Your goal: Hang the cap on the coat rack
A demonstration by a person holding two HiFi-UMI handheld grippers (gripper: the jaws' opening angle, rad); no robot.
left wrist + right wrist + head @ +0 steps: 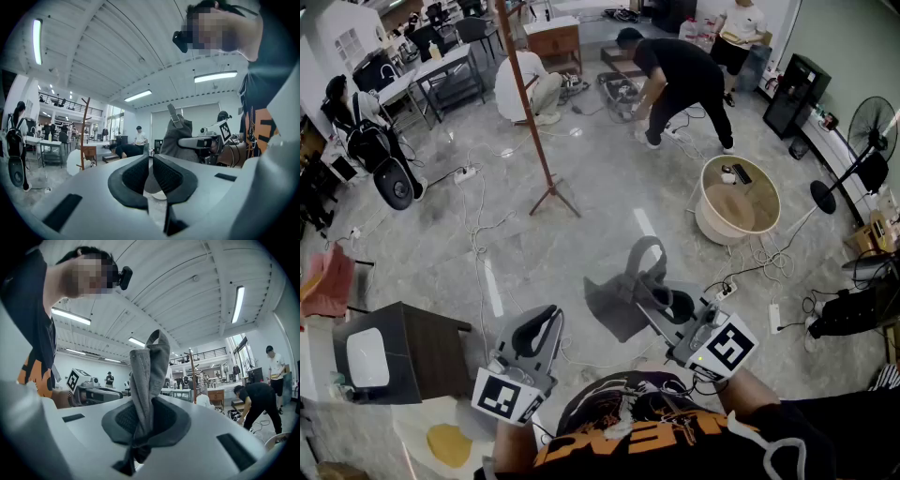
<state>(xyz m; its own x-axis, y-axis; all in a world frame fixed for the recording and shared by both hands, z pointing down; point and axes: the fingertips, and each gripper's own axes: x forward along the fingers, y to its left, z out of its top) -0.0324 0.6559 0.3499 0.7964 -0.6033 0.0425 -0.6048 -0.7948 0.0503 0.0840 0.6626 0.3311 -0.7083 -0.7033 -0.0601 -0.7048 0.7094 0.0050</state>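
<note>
Across the grey tiled floor (609, 202) the tall brown wooden coat rack (534, 103) stands far left, so, with right gripper (145, 420) fingers clamped on the crumpled grey fabric cap (147, 376) nearby and left gripper (149, 176) fingers together, empty, carry it steadily there.

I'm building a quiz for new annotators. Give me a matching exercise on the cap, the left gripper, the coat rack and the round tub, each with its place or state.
1. cap
2. left gripper
3. coat rack
4. round tub

A. jaws together, nothing between them
B. on the floor at the right, open side up
C. upright on the floor, far ahead
D. pinched in the jaws of the right gripper

Pairs: 1-D, 2-A, 3-C, 4-B
</note>
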